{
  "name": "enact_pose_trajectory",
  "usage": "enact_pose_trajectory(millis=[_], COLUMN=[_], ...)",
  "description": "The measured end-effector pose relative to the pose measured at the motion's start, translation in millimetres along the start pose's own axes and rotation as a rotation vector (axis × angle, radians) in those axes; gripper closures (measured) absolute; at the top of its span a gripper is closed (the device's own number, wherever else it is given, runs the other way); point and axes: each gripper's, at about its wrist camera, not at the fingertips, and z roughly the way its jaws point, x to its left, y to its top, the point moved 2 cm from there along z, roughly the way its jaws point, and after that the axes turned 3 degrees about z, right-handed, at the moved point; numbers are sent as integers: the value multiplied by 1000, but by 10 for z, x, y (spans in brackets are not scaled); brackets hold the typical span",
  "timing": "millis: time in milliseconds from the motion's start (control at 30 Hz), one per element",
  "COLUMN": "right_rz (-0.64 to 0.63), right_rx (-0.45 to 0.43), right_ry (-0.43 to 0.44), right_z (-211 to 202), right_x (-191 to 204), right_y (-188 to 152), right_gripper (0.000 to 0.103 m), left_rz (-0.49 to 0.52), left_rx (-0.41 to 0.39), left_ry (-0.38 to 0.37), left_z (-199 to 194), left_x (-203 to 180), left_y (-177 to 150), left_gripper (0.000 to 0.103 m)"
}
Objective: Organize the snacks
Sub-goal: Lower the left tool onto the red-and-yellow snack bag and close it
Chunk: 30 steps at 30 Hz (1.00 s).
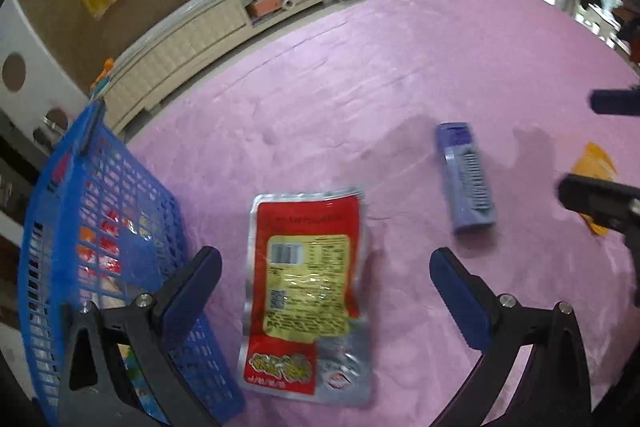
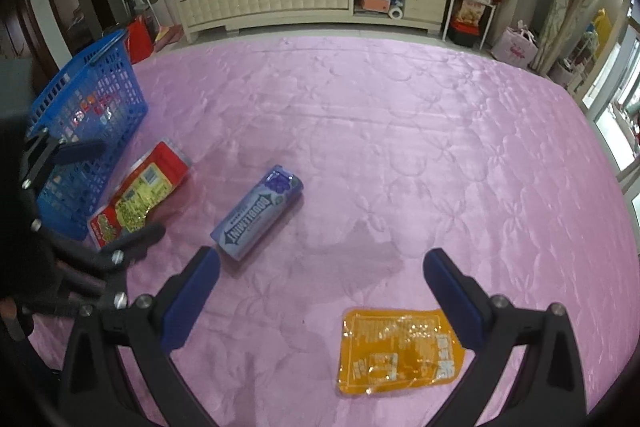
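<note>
Both grippers hang over the pink quilted bed (image 2: 400, 131), nothing in hand. Left gripper (image 1: 326, 267), jaws spread wide & empty, sits right over the red snack pouch (image 1: 306, 297), which lies flat at lower centre of its view, just beside the blue basket (image 1: 100, 227) at the left edge. Basket already has some packets in it; can't tell which ones thru the mesh.

Right gripper (image 2: 320, 271), jaws also wide apart w/ nothing btwn them, faces the orange pouch (image 2: 400, 351) at bottom centre-right of its view. Purple gum pack (image 2: 258, 213) lies mid-left of that frame, btwn the two pouches & apart from both.

Risks, as I judge them:
- Both pouches lie flat on soft bedding, so the jaws prob. pinch quilt along w/ foil, or skate off the slick film.
- The red one sits so near the basket wall that the left finger could knock the basket or snag its mesh.
- The gum pack looks rounded, so it may roll if nudged.
</note>
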Motion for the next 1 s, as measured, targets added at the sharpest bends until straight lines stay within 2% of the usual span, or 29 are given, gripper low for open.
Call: enact_pose_trajectory(millis=[200, 233, 333, 533, 767, 1000], right_rz=[9, 11, 19, 30, 52, 72], right_rx=[-7, -8, -6, -2, -10, -7], right_ry=[31, 35, 42, 42, 27, 23], right_z=[26, 27, 38, 40, -32, -74], right_x=[-30, -37, -62, -95, -192, -255], right_y=[13, 9, 0, -9, -20, -42], right_gripper=[0, 0, 0, 0, 0, 0], left_rz=[23, -6, -120, -108, -95, -80], left_rx=[109, 104, 170, 145, 163, 161], left_ry=[-29, -54, -211, -232, -352, -407], left_z=[313, 327, 444, 382, 291, 224], left_x=[-6, 29, 124, 43, -156, -269], left_y=[-33, -33, -87, -129, -72, 12], left_gripper=[0, 0, 0, 0, 0, 0])
